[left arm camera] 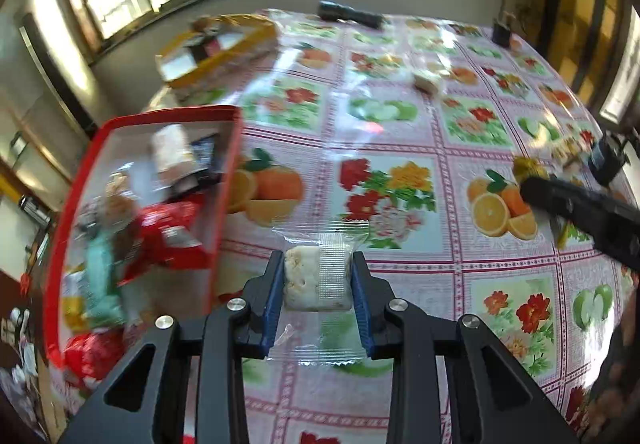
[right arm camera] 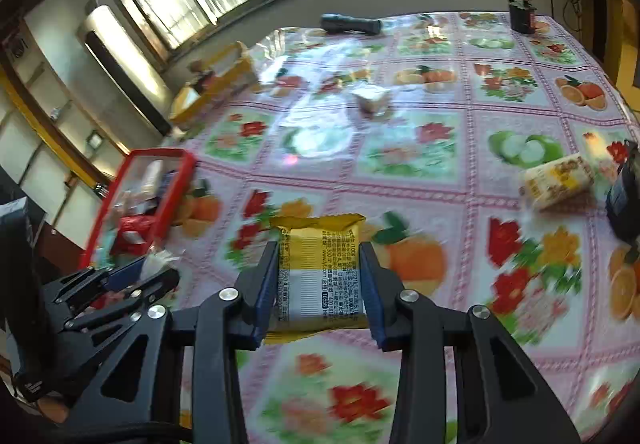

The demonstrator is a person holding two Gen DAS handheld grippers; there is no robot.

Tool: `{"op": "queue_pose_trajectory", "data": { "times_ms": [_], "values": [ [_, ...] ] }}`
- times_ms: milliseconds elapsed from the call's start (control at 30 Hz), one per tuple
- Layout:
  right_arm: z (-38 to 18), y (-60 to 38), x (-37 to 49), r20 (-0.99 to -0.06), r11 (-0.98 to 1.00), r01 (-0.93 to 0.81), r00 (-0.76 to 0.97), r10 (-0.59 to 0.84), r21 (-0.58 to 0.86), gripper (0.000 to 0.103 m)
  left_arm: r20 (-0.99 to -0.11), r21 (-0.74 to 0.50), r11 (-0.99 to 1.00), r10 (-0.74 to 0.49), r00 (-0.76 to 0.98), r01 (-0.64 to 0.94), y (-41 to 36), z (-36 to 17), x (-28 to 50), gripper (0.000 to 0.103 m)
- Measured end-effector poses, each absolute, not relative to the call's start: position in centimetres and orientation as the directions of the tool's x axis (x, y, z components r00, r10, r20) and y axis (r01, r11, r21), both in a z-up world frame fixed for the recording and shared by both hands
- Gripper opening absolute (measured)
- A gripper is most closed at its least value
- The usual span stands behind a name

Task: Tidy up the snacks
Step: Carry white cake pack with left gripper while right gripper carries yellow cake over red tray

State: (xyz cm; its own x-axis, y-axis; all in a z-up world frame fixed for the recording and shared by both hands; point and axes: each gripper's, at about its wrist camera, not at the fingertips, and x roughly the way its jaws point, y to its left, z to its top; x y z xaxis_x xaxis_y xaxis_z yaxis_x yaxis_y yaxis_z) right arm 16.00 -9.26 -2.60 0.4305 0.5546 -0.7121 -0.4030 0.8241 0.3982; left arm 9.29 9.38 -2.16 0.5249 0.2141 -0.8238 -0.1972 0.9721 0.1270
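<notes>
My left gripper (left arm camera: 318, 278) is shut on a clear-wrapped pale rice cake snack (left arm camera: 316, 276), held above the table just right of the red basket (left arm camera: 230, 179), which holds several snack packs. My right gripper (right arm camera: 320, 276) is shut on a yellow snack packet (right arm camera: 320, 272), held above the table. The left gripper also shows at the lower left of the right wrist view (right arm camera: 132, 280). The right gripper shows at the right edge of the left wrist view (left arm camera: 532, 187). The red basket also shows in the right wrist view (right arm camera: 182, 179).
A yellow basket (left arm camera: 240, 47) with snacks stands at the far left of the fruit-print table (left arm camera: 400, 147). Loose snacks: a clear-wrapped cake (right arm camera: 372, 97) mid-table and a yellow-white pack (right arm camera: 556, 179) at right. A black flashlight (right arm camera: 352, 24) and a dark jar (right arm camera: 522, 15) lie at the far edge.
</notes>
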Motion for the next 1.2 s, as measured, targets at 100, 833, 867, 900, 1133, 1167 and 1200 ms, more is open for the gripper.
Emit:
{"op": "queue_pose_trajectory", "data": {
  "times_ms": [100,833,867,900,1133,1167,1200],
  "values": [
    [-1.9,-8.2,14.4,-0.684,0.803,-0.403,0.430,0.589,0.439,0.040,-0.811,0.119,0.963,0.236,0.536,-0.243,10.6,-1.3,8.3,0.031],
    [2.5,0.1,9.4,-0.599,0.741,-0.508,0.449,0.663,0.439,0.041,-0.722,0.055,0.907,0.326,0.611,-0.419,16.9,2.4,3.4,0.031],
    [2.6,0.4,9.3,-0.598,0.741,-0.511,0.451,0.663,0.436,0.041,-0.720,0.054,0.905,0.328,0.612,-0.421,17.1,2.4,3.3,0.031],
    [2.7,0.7,9.3,-0.597,0.739,-0.514,0.449,0.665,0.435,0.041,-0.719,0.052,0.903,0.330,0.612,-0.426,17.3,2.4,3.2,0.031],
    [2.9,2.4,8.8,-0.598,0.731,-0.535,0.442,0.669,0.423,0.041,-0.712,0.029,0.893,0.334,0.617,-0.450,18.8,2.5,2.6,0.031],
    [2.9,2.6,8.8,-0.598,0.731,-0.538,0.442,0.669,0.420,0.041,-0.711,0.026,0.893,0.333,0.619,-0.450,18.9,2.5,2.5,0.031],
    [2.9,2.8,8.7,-0.598,0.731,-0.540,0.442,0.669,0.418,0.041,-0.711,0.025,0.893,0.332,0.620,-0.449,18.9,2.5,2.5,0.031]
  ]
}}
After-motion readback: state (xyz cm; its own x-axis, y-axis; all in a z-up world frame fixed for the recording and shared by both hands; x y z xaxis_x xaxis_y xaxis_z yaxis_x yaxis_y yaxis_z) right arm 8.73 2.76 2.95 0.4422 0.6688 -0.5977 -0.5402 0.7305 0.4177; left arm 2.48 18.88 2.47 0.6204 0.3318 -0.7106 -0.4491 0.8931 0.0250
